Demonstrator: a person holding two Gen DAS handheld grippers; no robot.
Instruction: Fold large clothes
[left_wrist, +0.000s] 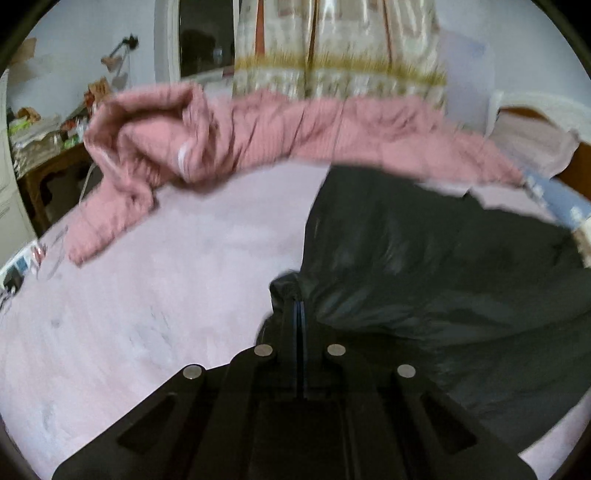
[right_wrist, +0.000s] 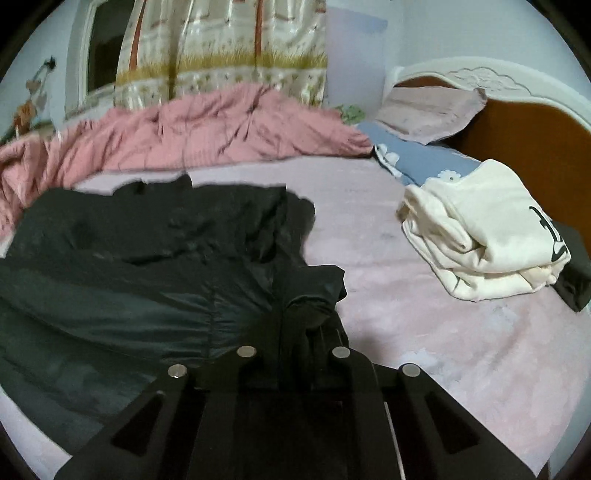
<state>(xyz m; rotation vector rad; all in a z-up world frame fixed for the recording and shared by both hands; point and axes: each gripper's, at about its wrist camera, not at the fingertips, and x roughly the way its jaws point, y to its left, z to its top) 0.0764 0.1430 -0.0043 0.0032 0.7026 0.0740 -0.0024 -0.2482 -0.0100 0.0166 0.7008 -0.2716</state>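
Observation:
A large black padded jacket (left_wrist: 443, 258) lies spread on the pink bed sheet (left_wrist: 166, 288). My left gripper (left_wrist: 298, 306) is shut on a fold at the jacket's left edge. In the right wrist view the same jacket (right_wrist: 129, 266) fills the left half, and my right gripper (right_wrist: 306, 314) is shut on a bunched fold at its right edge. Both fingertip pairs are partly wrapped in black fabric.
A pink quilt (right_wrist: 207, 129) is heaped along the far side of the bed. A folded white garment (right_wrist: 487, 236) lies on the bed at right, near a blue pillow (right_wrist: 417, 158) and the headboard (right_wrist: 535, 129). A cluttered wooden table (left_wrist: 48, 147) stands left of the bed.

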